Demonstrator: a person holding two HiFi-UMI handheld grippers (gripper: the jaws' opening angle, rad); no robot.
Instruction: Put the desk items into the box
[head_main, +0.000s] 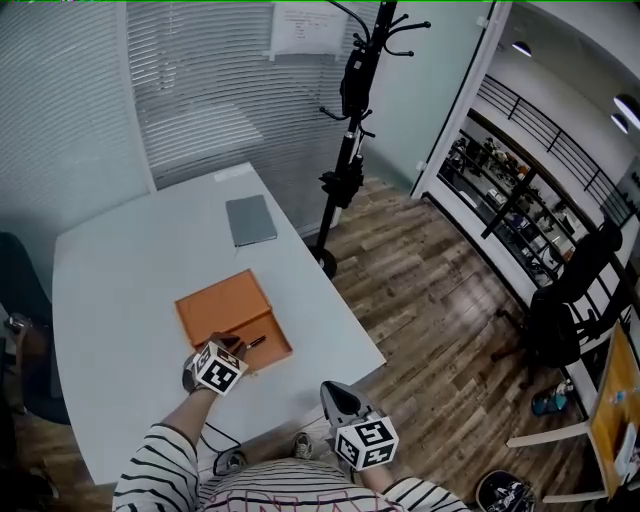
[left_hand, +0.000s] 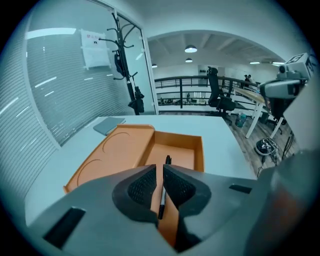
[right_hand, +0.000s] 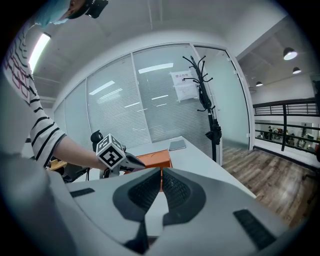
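A: Where was the black pen (left_hand: 161, 197) in relation to the left gripper (left_hand: 161, 169)?

B: Right between its jaws. They were pressed in on the barrel with only a sliver of gap. The pen's far end stuck out at 12 o'clock, over the deep half of the orange box (left_hand: 175, 152).

A: And the box itself?

B: On the white desk (head_main: 120, 280), just under and ahead of that gripper. Its lid (left_hand: 117, 150) lay open and flat at 10 o'clock of the jaws, beside the deep half.

A: What about the right gripper (right_hand: 161, 172)?

B: Its jaws met at the tips and gripped nothing. In the head view it hung off the desk's near edge, at 4 o'clock of the left one, well apart from the box.

A: What were the counts?

B: There was one pen, one box, and one grey notebook (head_main: 250, 220) at 12 o'clock of the box. There were two grippers, and one coat stand (head_main: 350, 150) on the floor at 1 o'clock.

A: Was anything hard to see?

B: The pads hid the pen's middle, and from the head camera only a short dark end showed past the gripper. The gripper's own body covered the near part of the deep half. The print on the sheet of paper (head_main: 305, 28) on the glass wall was too small to read.
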